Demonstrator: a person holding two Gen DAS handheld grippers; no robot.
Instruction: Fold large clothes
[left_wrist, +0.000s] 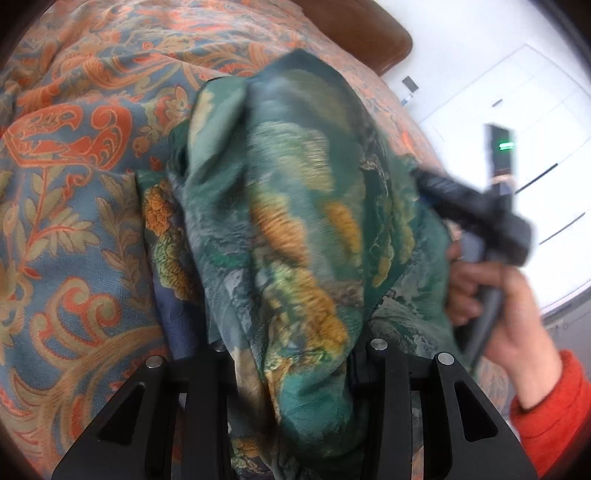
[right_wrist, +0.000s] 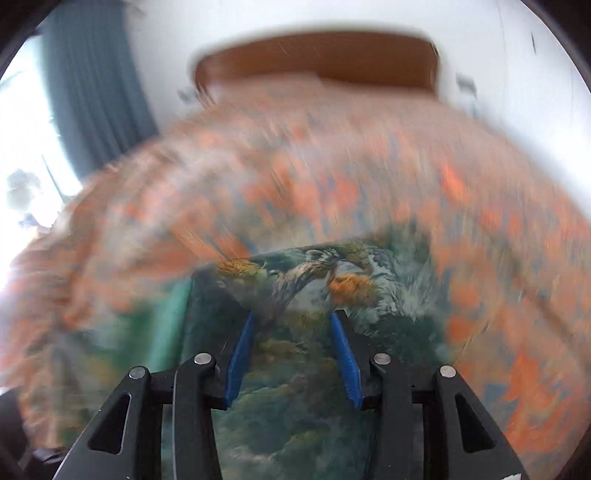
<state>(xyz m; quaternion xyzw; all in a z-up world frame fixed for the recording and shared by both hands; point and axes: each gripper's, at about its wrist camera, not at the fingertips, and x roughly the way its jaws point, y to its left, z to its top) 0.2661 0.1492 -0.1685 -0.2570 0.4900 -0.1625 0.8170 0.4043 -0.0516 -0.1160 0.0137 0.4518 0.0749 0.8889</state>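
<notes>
A green garment (left_wrist: 295, 206) with ochre and grey printing rises in a bunched heap over the bedspread. It runs down between the jaws of my left gripper (left_wrist: 295, 343) and covers the fingers; the bundle looks pinched there. At the right my right gripper (left_wrist: 428, 181), held by a hand (left_wrist: 517, 314) in a red sleeve, reaches into the garment's far edge. In the blurred right wrist view the garment (right_wrist: 295, 406) fills the gap between the blue pads (right_wrist: 240, 354) of my right gripper (right_wrist: 293, 321), which is shut on it.
A paisley bedspread (left_wrist: 74, 184) in orange and blue covers the bed (right_wrist: 332, 166). A brown headboard (right_wrist: 317, 55) stands at the far end. A blue curtain (right_wrist: 92, 92) hangs at the left. White cupboard doors (left_wrist: 517, 92) fill the right.
</notes>
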